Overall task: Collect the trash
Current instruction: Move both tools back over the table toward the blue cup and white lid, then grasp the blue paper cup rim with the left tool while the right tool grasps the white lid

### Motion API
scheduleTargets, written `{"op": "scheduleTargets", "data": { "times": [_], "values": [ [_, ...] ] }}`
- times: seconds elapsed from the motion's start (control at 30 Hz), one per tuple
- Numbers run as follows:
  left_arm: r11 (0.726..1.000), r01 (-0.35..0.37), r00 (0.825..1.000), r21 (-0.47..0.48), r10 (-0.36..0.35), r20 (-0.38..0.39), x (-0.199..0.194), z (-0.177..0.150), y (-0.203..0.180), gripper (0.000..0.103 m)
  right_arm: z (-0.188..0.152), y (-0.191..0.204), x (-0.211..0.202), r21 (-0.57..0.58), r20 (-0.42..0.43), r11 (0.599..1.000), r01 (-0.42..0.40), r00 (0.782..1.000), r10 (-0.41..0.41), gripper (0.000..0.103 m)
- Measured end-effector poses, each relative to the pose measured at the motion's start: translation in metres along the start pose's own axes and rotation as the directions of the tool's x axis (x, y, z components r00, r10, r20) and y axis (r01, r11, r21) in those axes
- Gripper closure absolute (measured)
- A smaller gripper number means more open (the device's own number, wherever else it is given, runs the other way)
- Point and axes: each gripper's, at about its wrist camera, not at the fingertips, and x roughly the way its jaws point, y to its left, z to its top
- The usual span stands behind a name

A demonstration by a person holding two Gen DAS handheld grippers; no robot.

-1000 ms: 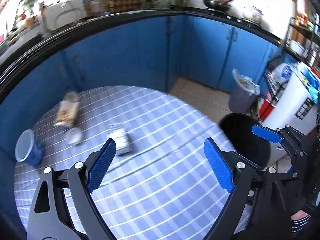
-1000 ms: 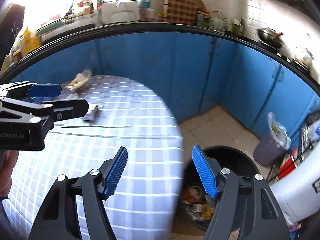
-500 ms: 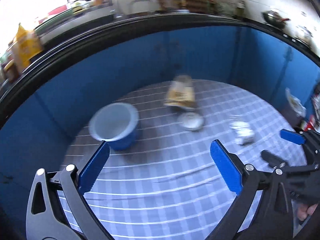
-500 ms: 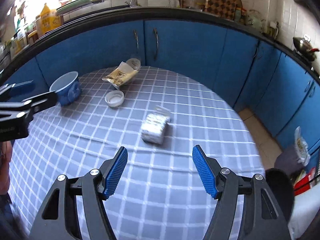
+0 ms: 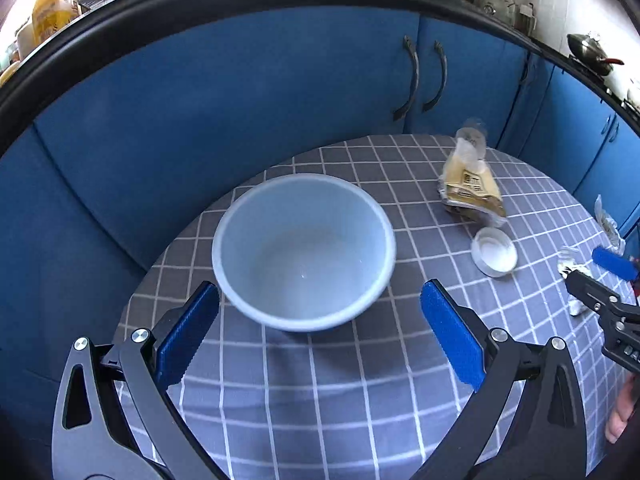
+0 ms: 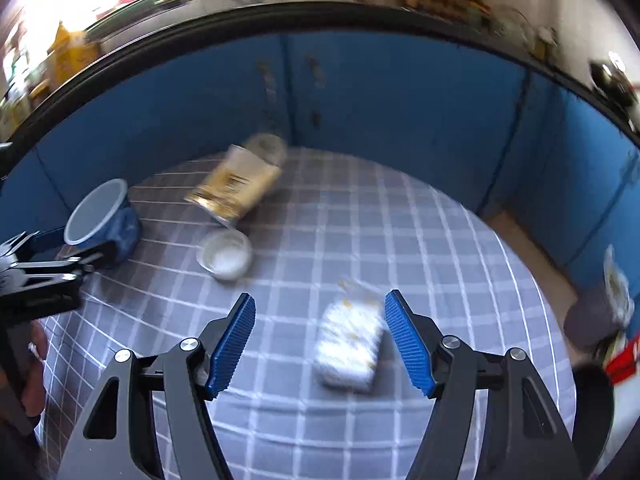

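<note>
My left gripper [image 5: 318, 336] is open and empty, its fingers on either side of a blue bowl [image 5: 304, 250] on the round checked table [image 5: 360, 392]. The bowl also shows in the right wrist view [image 6: 102, 220]. My right gripper [image 6: 320, 344] is open, with a white crumpled packet [image 6: 349, 346] lying on the table between its fingers. A yellow snack bag [image 5: 472, 186] and a small white lid [image 5: 494, 256] lie further back; they also show in the right wrist view as the bag [image 6: 236, 188] and the lid [image 6: 226, 256].
Blue cabinets [image 5: 280, 92] ring the table. A grey bin with a bag [image 6: 596, 316] stands on the floor at right, and a black bin's rim [image 6: 596, 412] shows at the lower right.
My left gripper has swung left and closed in on the blue bowl. My right gripper has moved forward over the table so the white packet now lies between its fingers.
</note>
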Motion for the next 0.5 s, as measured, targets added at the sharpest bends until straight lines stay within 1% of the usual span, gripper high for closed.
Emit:
{"op": "scheduleTargets", "data": {
  "times": [0.07, 0.13, 0.2, 0.27, 0.4, 0.47, 0.5],
  "values": [
    [1.0, -0.01, 1.0, -0.005, 0.01, 0.002, 0.005, 0.002, 0.004, 0.004, 0.008, 0.019, 0.008, -0.079, 0.0, 0.997, -0.007, 1.0, 0.007, 0.037],
    [1.0, -0.023, 1.0, -0.006, 0.023, 0.001, 0.009, 0.003, 0.006, 0.004, 0.013, 0.03, 0.019, -0.117, -0.019, 0.993, -0.032, 0.999, 0.03, 0.037],
    [0.999, -0.035, 0.999, -0.015, 0.035, -0.004, 0.013, 0.006, 0.012, 0.004, 0.017, 0.039, 0.032, -0.13, -0.05, 0.99, -0.062, 0.997, 0.056, 0.037],
    [1.0, -0.019, 1.0, -0.025, 0.019, -0.01, 0.015, 0.008, 0.018, 0.004, 0.02, 0.044, 0.043, -0.133, -0.07, 0.987, -0.094, 0.994, 0.086, 0.037],
    [1.0, 0.016, 1.0, -0.027, -0.017, -0.015, 0.02, 0.011, 0.023, 0.004, 0.025, 0.048, 0.058, -0.127, -0.097, 0.985, -0.116, 0.99, 0.104, 0.038],
    [0.999, 0.026, 1.0, -0.033, -0.026, -0.011, 0.022, 0.011, 0.024, 0.004, 0.027, 0.051, 0.06, -0.134, -0.087, 0.984, -0.117, 0.991, 0.106, 0.04],
    [0.999, 0.027, 1.0, -0.036, -0.028, -0.01, 0.022, 0.011, 0.024, 0.004, 0.028, 0.051, 0.06, -0.137, -0.084, 0.984, -0.117, 0.991, 0.106, 0.048]
  ]
}}
